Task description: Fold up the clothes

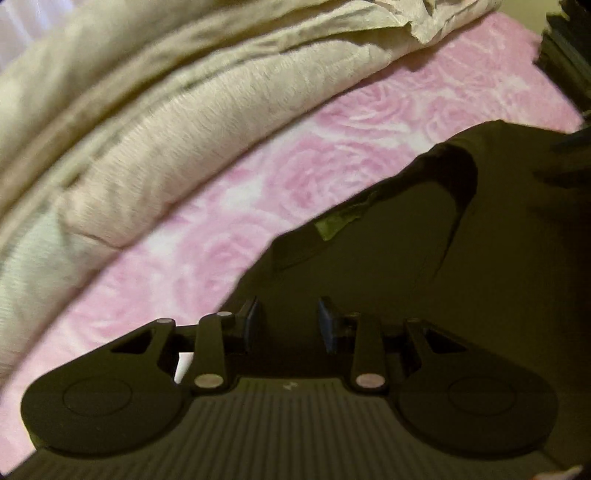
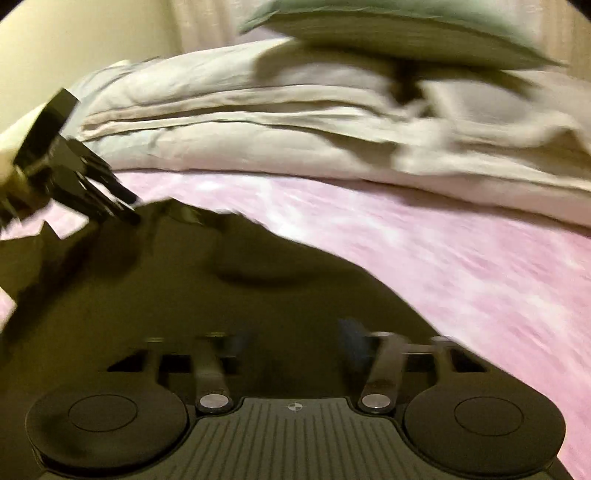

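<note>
A dark olive shirt lies flat on a pink rose-patterned blanket, its neckline and a green label facing up. My left gripper hovers over the shirt near the collar, open, with a gap between its blue pads and no cloth pinched. In the blurred right wrist view my right gripper is also open above the shirt, nothing between its fingers. The left gripper shows there at the far left, fingertips down at the shirt's upper edge.
A folded beige duvet is heaped along the far side of the blanket, and in the right wrist view a pale green pillow rests on the duvet. Pink blanket stretches to the right of the shirt. A dark object sits at the upper right.
</note>
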Motion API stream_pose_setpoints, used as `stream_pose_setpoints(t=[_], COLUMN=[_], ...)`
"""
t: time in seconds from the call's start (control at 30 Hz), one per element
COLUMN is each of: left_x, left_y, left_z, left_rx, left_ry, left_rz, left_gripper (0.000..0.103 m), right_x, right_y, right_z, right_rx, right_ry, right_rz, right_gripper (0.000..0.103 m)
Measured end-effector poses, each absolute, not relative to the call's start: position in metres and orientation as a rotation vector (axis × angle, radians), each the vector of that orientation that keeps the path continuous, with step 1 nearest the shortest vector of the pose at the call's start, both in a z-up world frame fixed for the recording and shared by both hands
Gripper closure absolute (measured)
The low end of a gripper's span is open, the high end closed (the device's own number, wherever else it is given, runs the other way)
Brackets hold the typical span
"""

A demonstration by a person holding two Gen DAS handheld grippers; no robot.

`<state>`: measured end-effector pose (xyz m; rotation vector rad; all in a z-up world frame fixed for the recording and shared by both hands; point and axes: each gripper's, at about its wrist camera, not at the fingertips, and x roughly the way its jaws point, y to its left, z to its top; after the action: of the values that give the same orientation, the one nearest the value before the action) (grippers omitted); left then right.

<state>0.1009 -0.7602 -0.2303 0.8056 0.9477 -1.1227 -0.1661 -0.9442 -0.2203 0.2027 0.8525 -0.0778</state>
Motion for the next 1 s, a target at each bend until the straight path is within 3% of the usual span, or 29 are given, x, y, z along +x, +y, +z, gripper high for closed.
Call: stream_pose_setpoints(t=[0.3, 0.47, 0.57, 0.6, 0.63, 0.7, 0.9, 1.0], left_x=[0.137, 0.148, 0.155, 0.157, 0.159, 0.161, 0.163, 0.167], left_y=[-0.748, -0.748, -0.721, -0.706, -0.688, -0.648, -0.513, -0.449], left_z=[-0.26, -0.256, -0.243, -0.238, -0.235, -0.232, -0.237, -0.238], left_rx=[0.602, 0.534, 0.489, 0.472, 0.451, 0.439, 0.523, 0.565], left_ry=[0.9, 0.904, 0.898, 0.898, 0.917, 0.954, 1.05, 1.098], left_rz=[-1.152, -1.166, -1.132, -1.109, -1.092, -1.049, -0.858, -0.733], left_gripper=[0.084, 0.084, 0.079, 0.079, 0.079, 0.079, 0.076, 0.074], right_x=[-0.057, -0.055, -0.078, -0.085, -0.094, -0.111, -0.149, -0.161], right_y=[-0.954, -0.952, -0.937, -0.928, -0.917, -0.894, -0.832, -0.808], right_z=[-0.275, -0.257, -0.24, -0.237, -0.238, -0.244, -0.261, -0.261], right_rx=[0.176, 0.122, 0.139, 0.163, 0.182, 0.215, 0.21, 0.215], right_ry=[0.919, 0.913, 0.9, 0.899, 0.908, 0.935, 1.054, 1.088], right_rz=[-0.252, -0.324, -0.364, -0.364, -0.357, -0.335, -0.302, -0.292], right_gripper=[0.061, 0.061, 0.06, 0.057, 0.043, 0.028, 0.028, 0.018])
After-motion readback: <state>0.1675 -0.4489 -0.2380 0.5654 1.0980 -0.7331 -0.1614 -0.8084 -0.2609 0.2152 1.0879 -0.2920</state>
